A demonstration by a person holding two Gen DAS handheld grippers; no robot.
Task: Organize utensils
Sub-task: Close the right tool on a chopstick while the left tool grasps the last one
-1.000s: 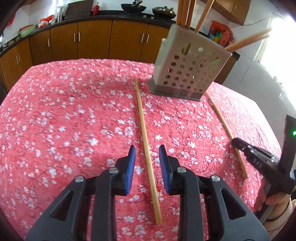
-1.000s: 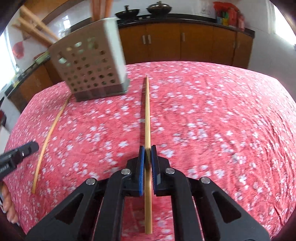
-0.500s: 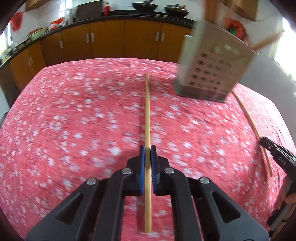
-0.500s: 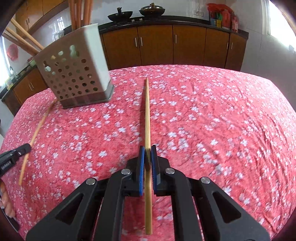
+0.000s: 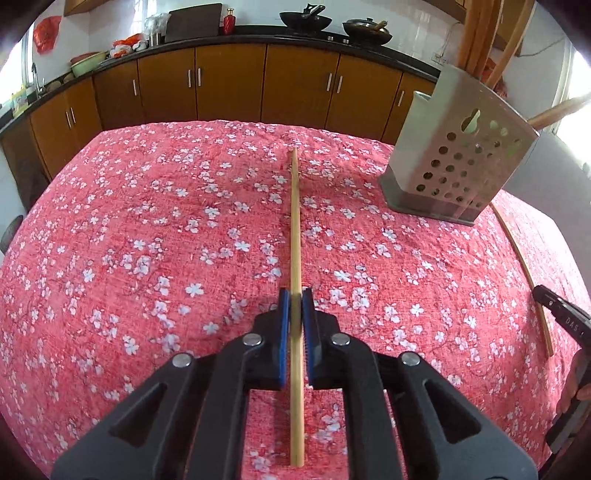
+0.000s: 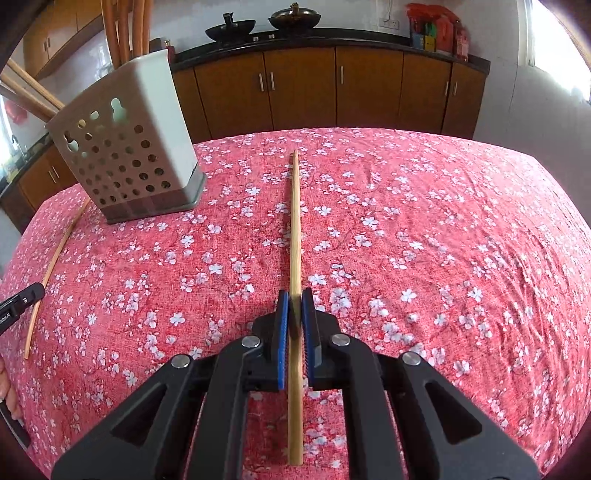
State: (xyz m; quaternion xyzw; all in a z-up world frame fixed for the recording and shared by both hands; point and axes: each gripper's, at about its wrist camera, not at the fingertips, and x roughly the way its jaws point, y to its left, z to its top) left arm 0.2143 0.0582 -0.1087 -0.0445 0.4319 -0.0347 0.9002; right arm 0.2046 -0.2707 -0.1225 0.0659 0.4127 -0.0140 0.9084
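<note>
DESK: What does the frame show?

PHOTOGRAPHER: A kitchen table under a red floral tablecloth (image 5: 147, 240), with two handheld tools at work. The left gripper (image 5: 295, 299) is clamped on the left chopstick (image 5: 294, 221), its blue pads tight against the wood near the thick end. The right gripper (image 6: 294, 299) grips the right chopstick (image 6: 294, 221) the same way.

DESK: Where are the sticks?

PHOTOGRAPHER: Both point toward the table's far edge, one on each side of the perforated holder (image 5: 458, 162), which stands on the cloth toward that edge. Whether either stick has cleared the cloth cannot be told from these views. Several chopsticks (image 5: 476, 33) already stand in the holder, some leaning out over its rim.

DESK: Which step is this?

PHOTOGRAPHER: By my reading, the pick-up is made and the carry to the holder comes next.

DESK: What will that call for?

PHOTOGRAPHER: Probably lifting each stick, tipping it toward upright and lowering its end through the open top, one hand at a time so the tools do not meet. The leaning sticks may crowd the opening, and a thin round stick could swivel between the pads.
</note>
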